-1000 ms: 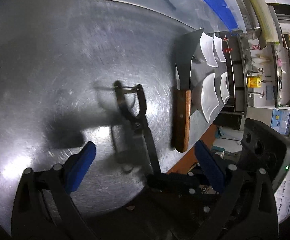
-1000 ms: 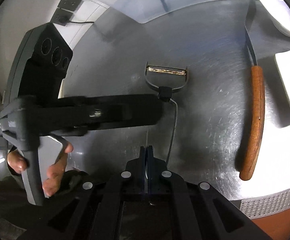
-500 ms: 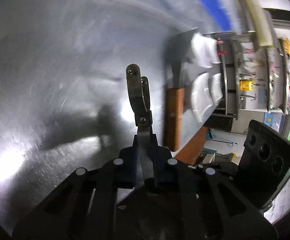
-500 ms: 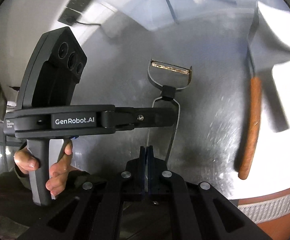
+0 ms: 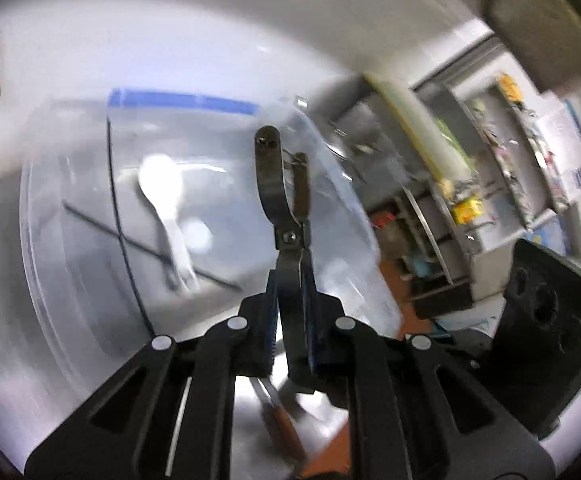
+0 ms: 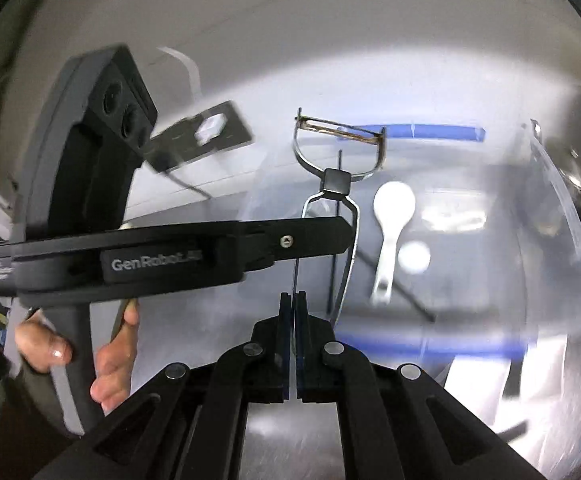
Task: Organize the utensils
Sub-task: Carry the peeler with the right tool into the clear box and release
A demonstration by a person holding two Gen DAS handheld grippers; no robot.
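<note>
My left gripper (image 5: 292, 280) is shut on the wire handle of a metal Y-peeler (image 5: 280, 184) and holds it in the air above a clear plastic bin (image 5: 70, 240). In the right wrist view the left gripper (image 6: 346, 236) reaches in from the left, with the peeler (image 6: 340, 148) upright over the bin (image 6: 550, 240). A white spoon (image 6: 390, 216) and thin black sticks lie inside the bin; the spoon also shows in the left wrist view (image 5: 166, 208). My right gripper (image 6: 293, 300) is shut and empty, just in front of the peeler.
The bin has a blue strip (image 5: 182, 100) on its far rim and stands on a steel table against a white wall. A wooden-handled cleaver (image 5: 282, 424) lies on the table below my left gripper. Shelves with clutter (image 5: 470, 184) stand to the right.
My left gripper closed on the peeler, lifted it off the table and carried it toward the bin. Both views have tilted up from the tabletop to the bin and wall.
</note>
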